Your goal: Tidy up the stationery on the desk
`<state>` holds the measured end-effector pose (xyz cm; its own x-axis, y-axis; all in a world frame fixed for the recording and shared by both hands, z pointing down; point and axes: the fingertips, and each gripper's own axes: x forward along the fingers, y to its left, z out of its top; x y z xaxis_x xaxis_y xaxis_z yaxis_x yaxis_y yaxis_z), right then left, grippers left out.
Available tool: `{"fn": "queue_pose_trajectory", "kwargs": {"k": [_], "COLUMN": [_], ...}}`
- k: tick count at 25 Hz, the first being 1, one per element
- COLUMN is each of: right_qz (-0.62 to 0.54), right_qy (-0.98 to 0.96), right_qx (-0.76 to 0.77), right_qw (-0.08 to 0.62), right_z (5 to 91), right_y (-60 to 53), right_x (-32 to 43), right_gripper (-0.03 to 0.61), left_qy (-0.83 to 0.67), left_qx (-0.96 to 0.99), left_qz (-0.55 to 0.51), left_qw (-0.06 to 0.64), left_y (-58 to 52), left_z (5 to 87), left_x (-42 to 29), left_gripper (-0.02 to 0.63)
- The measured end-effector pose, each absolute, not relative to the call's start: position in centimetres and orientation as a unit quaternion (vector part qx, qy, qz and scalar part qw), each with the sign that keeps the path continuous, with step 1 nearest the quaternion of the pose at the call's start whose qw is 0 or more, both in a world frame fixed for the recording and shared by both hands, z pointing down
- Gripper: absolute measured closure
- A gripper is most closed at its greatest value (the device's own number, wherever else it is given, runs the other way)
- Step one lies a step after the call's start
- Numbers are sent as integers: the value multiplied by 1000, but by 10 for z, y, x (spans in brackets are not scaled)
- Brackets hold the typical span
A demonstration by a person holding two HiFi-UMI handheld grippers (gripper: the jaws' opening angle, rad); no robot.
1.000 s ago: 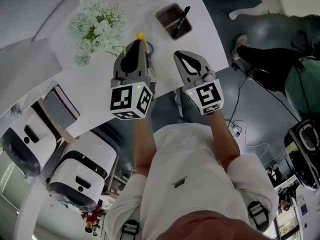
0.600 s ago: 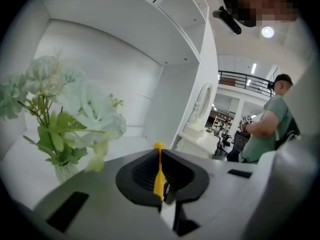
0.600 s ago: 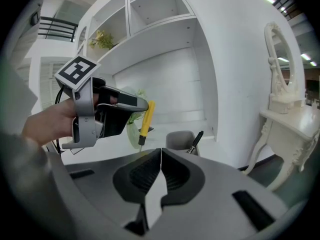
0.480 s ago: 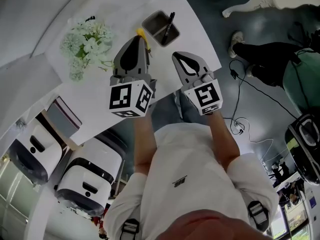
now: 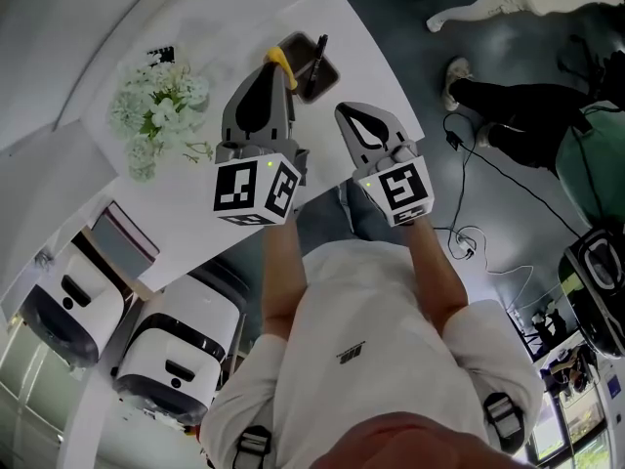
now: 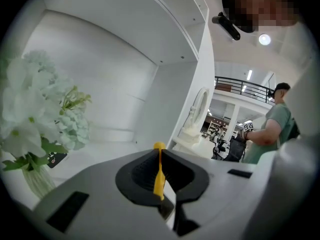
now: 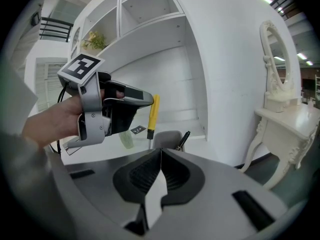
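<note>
My left gripper [image 5: 265,74] is shut on a yellow pen [image 5: 278,63], held above the white desk [image 5: 376,62]. The pen sticks out past the jaws, just left of a grey pen holder [image 5: 293,49] with a black pen [image 5: 317,55] in it. In the left gripper view the yellow pen [image 6: 159,176] stands pinched between the jaws of the left gripper [image 6: 159,151]. My right gripper [image 5: 351,111] is shut and empty, near the desk's front edge. In the right gripper view, past the right gripper [image 7: 160,151], the yellow pen [image 7: 153,115] hangs from the left gripper [image 7: 145,100] above the holder [image 7: 167,139].
A vase of white flowers [image 5: 154,106] stands on the desk to the left, with a small black-and-white card [image 5: 161,55] behind it. White machines [image 5: 166,345] sit below the desk at the left. A person in green [image 5: 591,154] and floor cables [image 5: 469,242] are at the right.
The left gripper with the yellow pen has come closer to the grey holder, which now lies right beside the pen's end. The right gripper has stayed shut beside it.
</note>
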<state>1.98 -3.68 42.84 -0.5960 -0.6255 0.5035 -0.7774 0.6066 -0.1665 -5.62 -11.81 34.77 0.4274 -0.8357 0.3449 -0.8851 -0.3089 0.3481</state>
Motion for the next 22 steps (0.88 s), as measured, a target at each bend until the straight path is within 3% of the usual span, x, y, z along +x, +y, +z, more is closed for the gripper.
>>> {"fn": "queue_pose_trajectory", "kwargs": {"k": [22], "right_qz": [193], "right_qy": [-873], "right_qx": [395], "right_qw": [213], "right_z": [441], "right_y": [-41], "right_x": [27], "right_gripper": [581], "left_qy": [-529], "left_qx": [798], "left_qz": [113], "left_qw": [266], "left_y": [-109], "left_z": [407], "left_x": [-45], "left_gripper": [614]}}
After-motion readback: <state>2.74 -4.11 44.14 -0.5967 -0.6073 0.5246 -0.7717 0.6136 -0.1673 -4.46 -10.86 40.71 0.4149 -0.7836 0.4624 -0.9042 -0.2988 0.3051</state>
